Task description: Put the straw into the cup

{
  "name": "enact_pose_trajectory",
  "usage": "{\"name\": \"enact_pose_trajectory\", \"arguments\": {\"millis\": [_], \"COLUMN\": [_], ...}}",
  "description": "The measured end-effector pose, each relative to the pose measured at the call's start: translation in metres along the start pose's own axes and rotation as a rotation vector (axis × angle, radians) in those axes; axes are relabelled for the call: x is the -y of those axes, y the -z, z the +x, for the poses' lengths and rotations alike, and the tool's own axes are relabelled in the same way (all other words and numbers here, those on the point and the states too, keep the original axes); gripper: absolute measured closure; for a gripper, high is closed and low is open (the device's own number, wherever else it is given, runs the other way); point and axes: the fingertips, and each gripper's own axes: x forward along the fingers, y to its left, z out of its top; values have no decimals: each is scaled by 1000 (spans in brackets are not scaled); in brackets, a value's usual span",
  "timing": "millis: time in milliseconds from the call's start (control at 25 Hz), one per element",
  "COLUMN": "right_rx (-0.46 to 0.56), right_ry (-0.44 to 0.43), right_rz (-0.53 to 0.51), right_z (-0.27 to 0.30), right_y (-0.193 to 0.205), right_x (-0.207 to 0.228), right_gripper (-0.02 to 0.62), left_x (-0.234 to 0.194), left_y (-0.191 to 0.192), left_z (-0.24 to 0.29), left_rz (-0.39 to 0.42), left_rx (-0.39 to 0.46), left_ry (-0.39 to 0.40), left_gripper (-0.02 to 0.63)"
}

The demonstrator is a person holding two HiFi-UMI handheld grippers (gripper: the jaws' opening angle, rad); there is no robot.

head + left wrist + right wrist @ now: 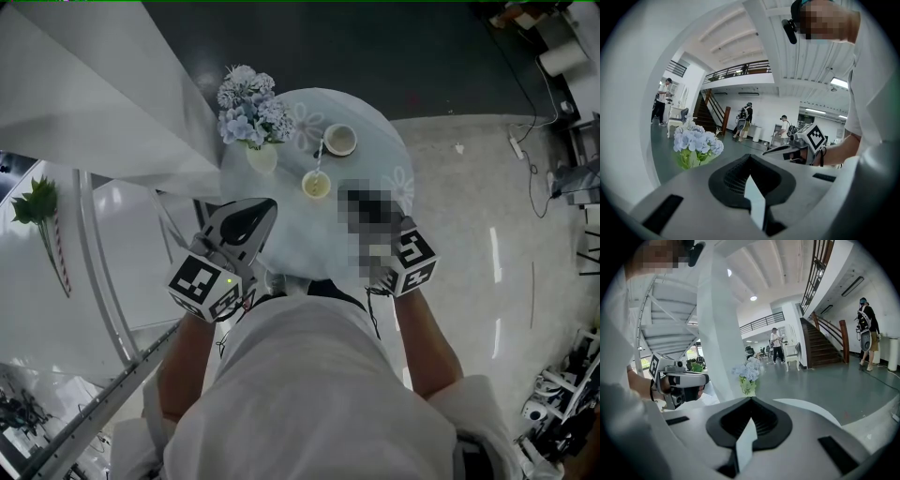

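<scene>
On a round white table stands a small cup of pale yellow drink, with a thin straw upright in it. A second, wider cup sits just behind it. My left gripper hovers over the table's near left edge, short of the cups; its jaws are shut and empty. Over the near right edge, a mosaic patch hides most of my right gripper apart from its marker cube. In its own view the right gripper is shut, holding nothing. Neither gripper view shows the cups.
A vase of pale blue flowers stands at the table's back left, beside the cups. A white slanted stair structure rises at the left, with a green plant below. Cables and equipment lie on the floor at the right.
</scene>
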Motion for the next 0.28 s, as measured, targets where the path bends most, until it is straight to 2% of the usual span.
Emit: {"name": "enact_pose_trajectory", "arguments": {"millis": [280], "right_rx": [-12], "right_ry": [-9], "right_rz": [7], "right_z": [3], "right_y": [5], "right_x": [3], "right_gripper": [574], "left_x": [0], "left_y": [4], "left_z": [4], "left_rz": [-8], "left_rx": [-13], "left_ry": [1], "left_gripper": [584]}}
